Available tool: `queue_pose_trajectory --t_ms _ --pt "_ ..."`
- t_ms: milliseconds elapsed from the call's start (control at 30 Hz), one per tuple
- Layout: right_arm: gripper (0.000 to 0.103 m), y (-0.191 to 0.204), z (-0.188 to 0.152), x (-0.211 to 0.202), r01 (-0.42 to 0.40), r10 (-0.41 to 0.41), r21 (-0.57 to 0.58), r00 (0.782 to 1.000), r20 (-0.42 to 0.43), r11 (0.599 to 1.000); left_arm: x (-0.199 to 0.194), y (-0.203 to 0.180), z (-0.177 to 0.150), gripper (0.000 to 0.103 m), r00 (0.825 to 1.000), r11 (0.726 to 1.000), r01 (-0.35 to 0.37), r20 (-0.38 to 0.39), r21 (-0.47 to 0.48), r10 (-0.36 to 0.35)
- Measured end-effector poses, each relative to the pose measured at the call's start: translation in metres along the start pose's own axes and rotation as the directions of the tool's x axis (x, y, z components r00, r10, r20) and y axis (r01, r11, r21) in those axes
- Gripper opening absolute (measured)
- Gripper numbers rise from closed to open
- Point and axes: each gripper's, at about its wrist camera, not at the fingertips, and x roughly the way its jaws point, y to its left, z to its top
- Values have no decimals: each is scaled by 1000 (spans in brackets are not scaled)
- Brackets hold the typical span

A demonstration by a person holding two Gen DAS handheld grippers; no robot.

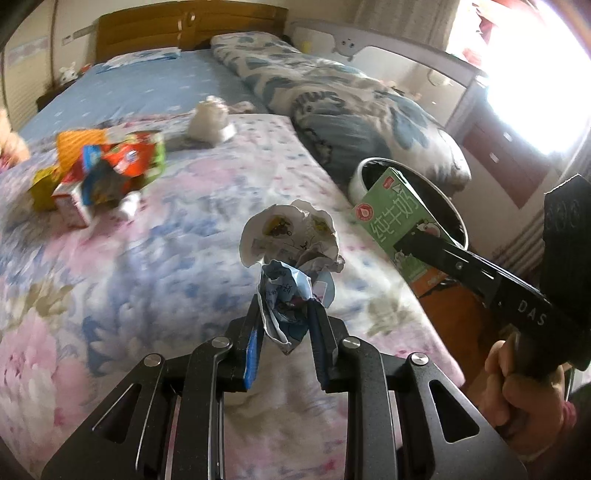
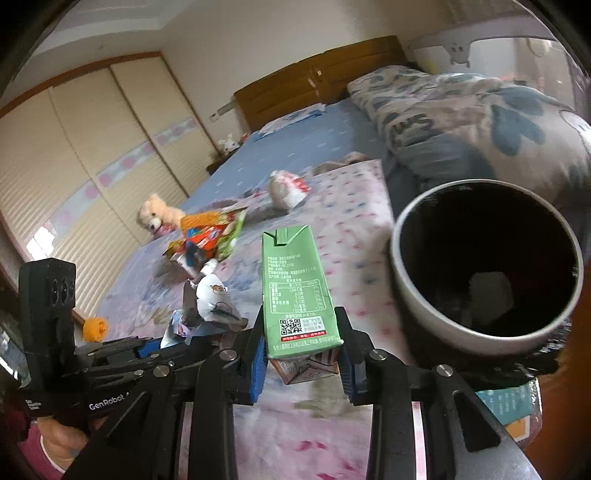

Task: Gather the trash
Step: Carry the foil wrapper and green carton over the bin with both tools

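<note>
Bedroom. Bed (image 1: 155, 236) under a pink-and-blue floral sheet; plain blue sheet toward the head. Wooden headboard (image 1: 192, 26) at the far end. Rolled blue-patterned quilt (image 1: 332, 99) along the bed's right edge. Cream sliding wardrobe doors (image 2: 85, 155) on the left wall. Bright window (image 1: 535, 85) at right.

Left gripper (image 1: 283, 306) pinching a crumpled paper wad (image 1: 291, 243), jaws pressed against its lower part; wad held above the bed's near middle. Cartoon print on it, writing too small to read.

Right gripper (image 2: 303, 350) clamped on a green milk carton (image 2: 299, 291), held upright by its base just beside the rim of the waste bin (image 2: 436, 325). Bin at the bed's right edge: grey wall, dark inside, a pale scrap at the bottom. Carton front: large white Chinese characters, red round logo. Back: nutrition table, QR code, fine print unreadable.

"DAS" on the right gripper's arm in the left view; "GenRobot" on the left one's body in the right view.

Toward the bed's left edge: pile of bright snack wrappers and small boxes (image 1: 107, 166). Farther up the middle: white knotted bag (image 1: 210, 122). Plush dog (image 2: 159, 218) near the far left edge.
</note>
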Motion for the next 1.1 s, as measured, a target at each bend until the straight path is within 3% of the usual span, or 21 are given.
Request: queue_pose_trajectory --t_ms 600,1100 --pt "32 -57 4 -42 100 -106 85 992 67 991 19 -63 25 22 999 991 43 -13 127 -42" --pt "32 -96 18 -54 180 -188 111 980 67 977 41 -116 57 22 998 971 64 -17 232 -62"
